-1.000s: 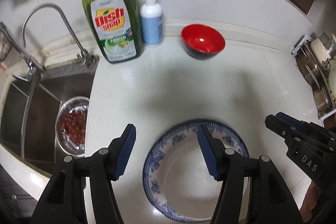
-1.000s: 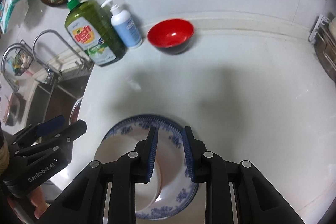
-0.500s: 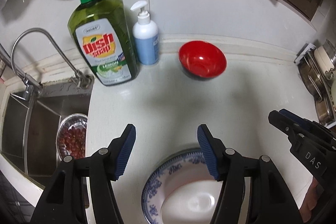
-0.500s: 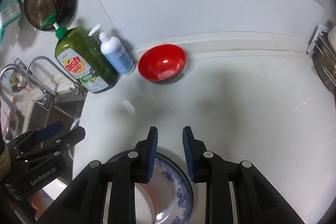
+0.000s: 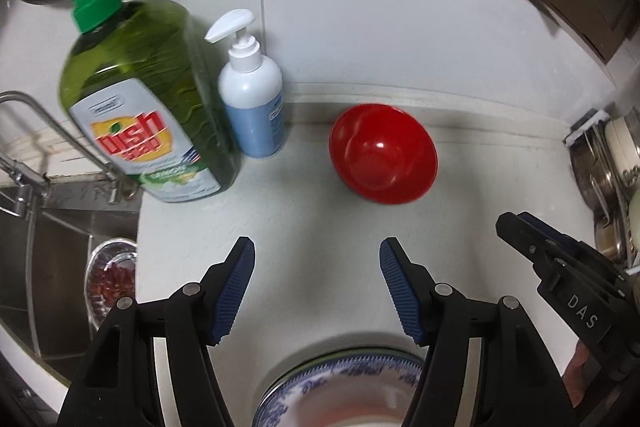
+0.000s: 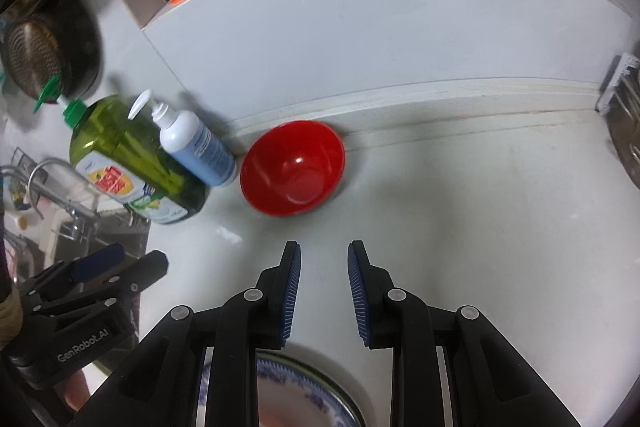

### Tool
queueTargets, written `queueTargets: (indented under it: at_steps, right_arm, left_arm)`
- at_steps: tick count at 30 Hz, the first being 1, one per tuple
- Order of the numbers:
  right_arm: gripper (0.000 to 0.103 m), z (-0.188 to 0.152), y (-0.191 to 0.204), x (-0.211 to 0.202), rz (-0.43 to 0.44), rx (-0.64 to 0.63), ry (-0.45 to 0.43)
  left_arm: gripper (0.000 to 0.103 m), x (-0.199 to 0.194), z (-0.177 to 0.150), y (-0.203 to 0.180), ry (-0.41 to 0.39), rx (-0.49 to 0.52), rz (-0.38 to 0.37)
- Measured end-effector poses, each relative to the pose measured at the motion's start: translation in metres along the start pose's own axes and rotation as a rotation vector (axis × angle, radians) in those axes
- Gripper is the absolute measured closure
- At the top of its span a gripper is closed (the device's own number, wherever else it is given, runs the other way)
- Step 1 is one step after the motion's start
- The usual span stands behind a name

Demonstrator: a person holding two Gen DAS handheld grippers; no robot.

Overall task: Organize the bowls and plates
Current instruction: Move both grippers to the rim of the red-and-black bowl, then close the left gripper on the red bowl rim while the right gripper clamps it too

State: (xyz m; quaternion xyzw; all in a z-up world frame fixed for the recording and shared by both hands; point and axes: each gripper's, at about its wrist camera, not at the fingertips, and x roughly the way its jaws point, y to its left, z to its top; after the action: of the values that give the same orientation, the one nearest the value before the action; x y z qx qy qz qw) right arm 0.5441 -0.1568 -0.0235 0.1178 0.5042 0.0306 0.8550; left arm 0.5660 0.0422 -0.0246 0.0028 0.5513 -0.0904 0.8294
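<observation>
Holding both tools above the white table (image 5: 320, 227), we have nothing gripped. Our left gripper (image 5: 317, 287) has its jaws spread wide, and our right gripper (image 6: 324, 291) has its jaws parted by a narrower gap; only bare surface shows between each pair.

The blue-and-white plate (image 5: 344, 387) lies flat on the table at six o'clock, just beneath the left gripper, its near part cut off by the edge of the picture. In the right wrist view the same plate sits at about seven o'clock, under the gripper body. The red bowl (image 5: 383, 159) stands upright at about one o'clock from the left gripper, near the back wall and well apart from the plate. Beside it, at eleven o'clock, are the blue pump bottle (image 5: 254, 95) and the green dish soap bottle (image 5: 148, 107), next to the sink (image 5: 60, 247).

We judge the task barely begun: plate and bowl rest apart, not stacked or stored. Gathering them, probably starting with the bowl ahead, remains.
</observation>
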Motion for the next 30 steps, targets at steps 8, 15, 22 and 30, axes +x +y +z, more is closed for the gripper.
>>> queueTargets:
  at_steps: [8, 15, 22, 30]
  right_arm:
    - [0.077, 0.030, -0.001, 0.027, 0.016, 0.015, -0.005]
    - [0.077, 0.047, -0.009, 0.058, 0.025, 0.050, 0.024]
    - [0.077, 0.055, -0.017, 0.085, 0.033, 0.067, 0.059]
    - [0.077, 0.063, -0.021, 0.113, 0.029, 0.086, 0.095]
  left_arm:
    - [0.040, 0.031, 0.033, 0.001, 0.028, -0.020, -0.029]
    - [0.045, 0.059, 0.050, -0.005, 0.052, -0.008, -0.049]
    - [0.050, 0.089, 0.062, -0.008, 0.067, -0.006, -0.064]
    - [0.062, 0.117, 0.074, -0.009, 0.121, -0.003, -0.084]
